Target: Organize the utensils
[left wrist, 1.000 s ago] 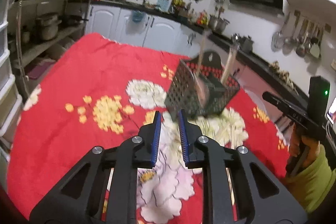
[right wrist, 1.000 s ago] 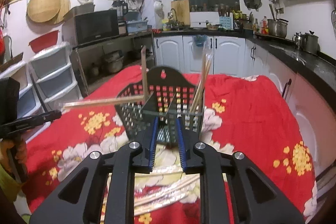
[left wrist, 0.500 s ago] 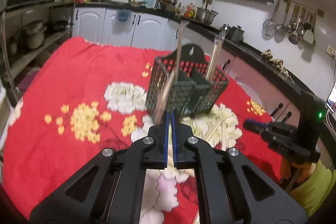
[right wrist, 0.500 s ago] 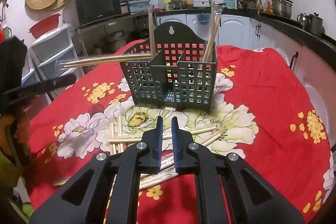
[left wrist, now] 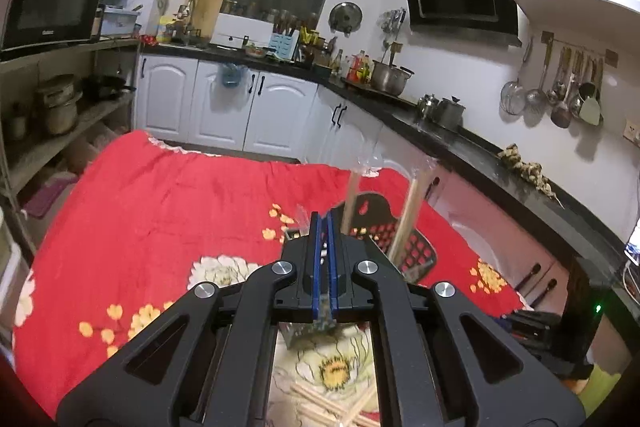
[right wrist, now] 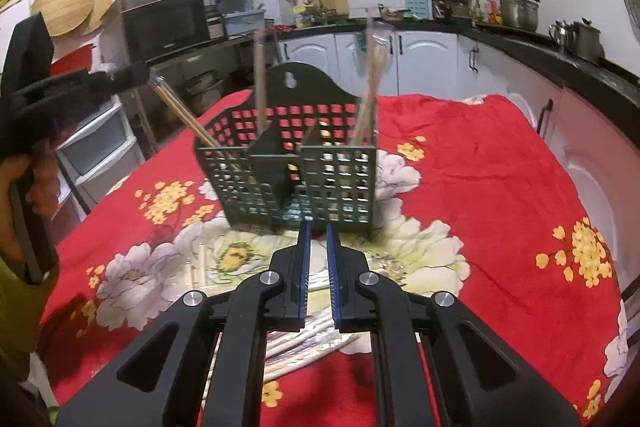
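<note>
A dark green lattice utensil basket (right wrist: 292,163) stands on the red floral tablecloth (right wrist: 480,187). Wrapped chopstick pairs stand upright in its back (right wrist: 260,79) and right (right wrist: 370,95) compartments. My left gripper (right wrist: 132,77) is shut on a wrapped chopstick pair (right wrist: 188,121) that slants down into the basket's left compartment. In the left wrist view that gripper (left wrist: 323,227) is closed above the basket (left wrist: 412,251). My right gripper (right wrist: 316,239) is slightly open and empty, low in front of the basket, above several wrapped chopsticks (right wrist: 304,337) lying on the cloth.
More loose chopsticks (left wrist: 332,403) lie on the cloth under the left gripper. Kitchen counters (left wrist: 440,135) and white cabinets (left wrist: 224,107) run behind and to the right of the table. Shelves with a microwave (right wrist: 168,23) stand at the left.
My left gripper has lifted and tipped the chopstick pair from level to slanting down into the basket's left compartment. My right gripper has opened slightly and stayed low in front.
</note>
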Demonstrator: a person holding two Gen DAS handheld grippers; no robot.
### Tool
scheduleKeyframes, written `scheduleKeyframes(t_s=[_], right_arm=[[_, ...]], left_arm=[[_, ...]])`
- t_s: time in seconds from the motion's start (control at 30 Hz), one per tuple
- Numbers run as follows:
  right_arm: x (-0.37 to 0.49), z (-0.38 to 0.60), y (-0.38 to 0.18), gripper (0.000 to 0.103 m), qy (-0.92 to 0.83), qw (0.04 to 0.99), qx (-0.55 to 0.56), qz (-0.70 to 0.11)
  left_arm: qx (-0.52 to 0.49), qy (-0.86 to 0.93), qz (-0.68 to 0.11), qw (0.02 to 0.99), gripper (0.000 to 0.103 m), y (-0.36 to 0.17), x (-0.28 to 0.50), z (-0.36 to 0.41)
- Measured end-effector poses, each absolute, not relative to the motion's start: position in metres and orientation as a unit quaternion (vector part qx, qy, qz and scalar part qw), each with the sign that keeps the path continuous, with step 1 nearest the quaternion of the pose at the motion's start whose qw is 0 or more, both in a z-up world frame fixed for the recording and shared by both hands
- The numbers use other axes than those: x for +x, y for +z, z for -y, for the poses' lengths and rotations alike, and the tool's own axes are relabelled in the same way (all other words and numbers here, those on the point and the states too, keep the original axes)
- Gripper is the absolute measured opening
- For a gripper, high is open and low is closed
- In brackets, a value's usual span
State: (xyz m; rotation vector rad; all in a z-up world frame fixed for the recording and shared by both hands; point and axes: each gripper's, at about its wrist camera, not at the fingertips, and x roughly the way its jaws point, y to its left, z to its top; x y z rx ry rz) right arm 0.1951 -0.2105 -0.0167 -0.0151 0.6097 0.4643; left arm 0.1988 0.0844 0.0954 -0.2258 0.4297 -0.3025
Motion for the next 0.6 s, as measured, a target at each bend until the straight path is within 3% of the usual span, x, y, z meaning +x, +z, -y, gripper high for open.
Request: scheduleKeyframes(t_s=[0.23, 0.3, 0.43, 0.6], right_arm=[[0.213, 0.225, -0.036, 0.009, 0.201, 0.923, 0.007, -0.327], [0.218, 0.229, -0.041, 0.009, 0.196, 0.921, 0.015, -0.336], [0.227, 0.237, -0.048, 0.009, 0.186, 0.918, 0.028, -0.350], [0.237, 0.242, -0.058, 0.014, 0.176, 0.913, 0.035, -0.367]], left_arm=[[-0.125, -0.156, -0.209, 0.957, 0.004, 0.092, 0.200, -0.087], [-0.130, -0.159, -0.206, 0.957, 0.013, 0.088, 0.196, -0.090], [-0.139, -0.180, -0.184, 0.956, 0.016, 0.087, 0.185, -0.093], [-0.136, -0.191, -0.180, 0.955, 0.030, 0.087, 0.170, -0.094]])
